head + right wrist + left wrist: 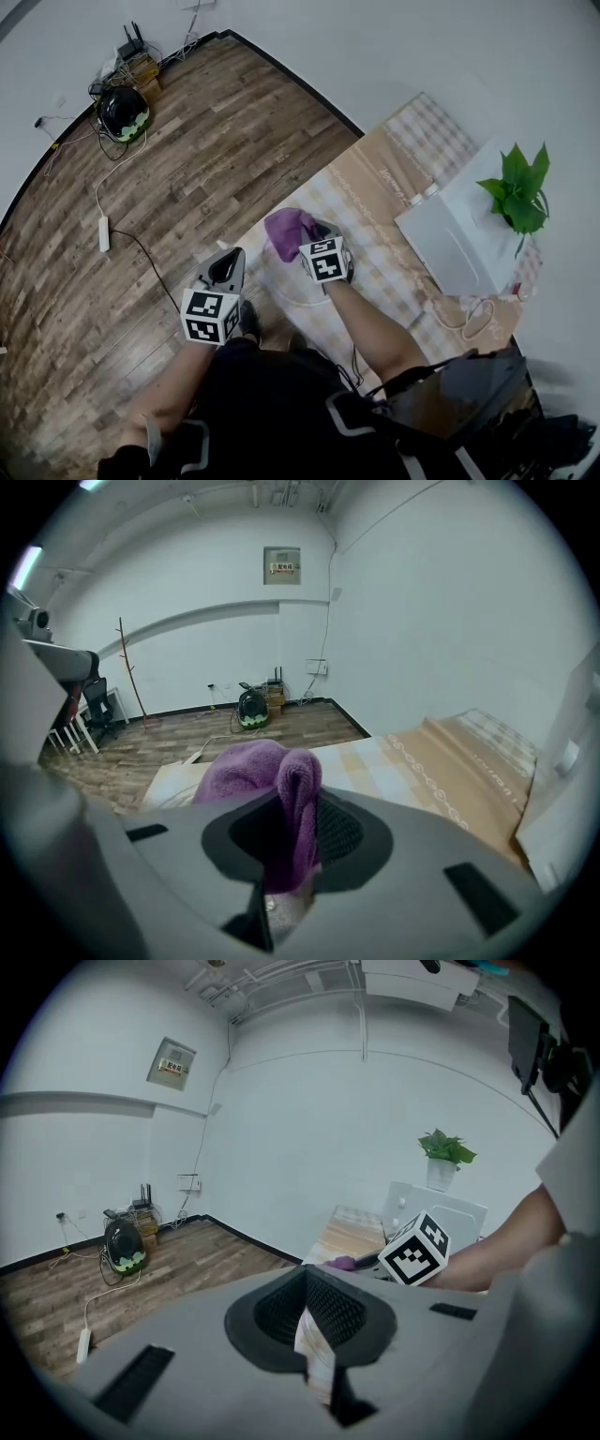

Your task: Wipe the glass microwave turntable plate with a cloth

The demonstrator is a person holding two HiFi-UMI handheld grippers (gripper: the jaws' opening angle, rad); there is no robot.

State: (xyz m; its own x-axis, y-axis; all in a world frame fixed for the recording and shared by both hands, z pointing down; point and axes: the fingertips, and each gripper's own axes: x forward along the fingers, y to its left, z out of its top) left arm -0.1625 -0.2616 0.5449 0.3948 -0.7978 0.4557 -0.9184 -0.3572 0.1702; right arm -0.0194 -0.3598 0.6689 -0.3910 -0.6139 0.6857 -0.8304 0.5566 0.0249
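Note:
The glass turntable plate [286,292] lies on the checked tablecloth [375,187]; only its faint rim shows. My right gripper [305,236] hangs over the plate's far part, shut on a bunched purple cloth [289,228]. In the right gripper view the cloth [248,771] fills the jaws of that gripper [292,822] and spills forward. My left gripper [232,258] hovers at the table's near left corner, just left of the plate. In the left gripper view its jaws [312,1340] stand together, with only a thin pale strip showing between them. The cloth [342,1263] shows ahead on the right.
A white box [450,239] with a potted plant [517,192] on it stands at the table's right end. A cable [459,319] loops in front of it. Left of the table is wooden floor with a power strip [103,232] and a black round object [124,112].

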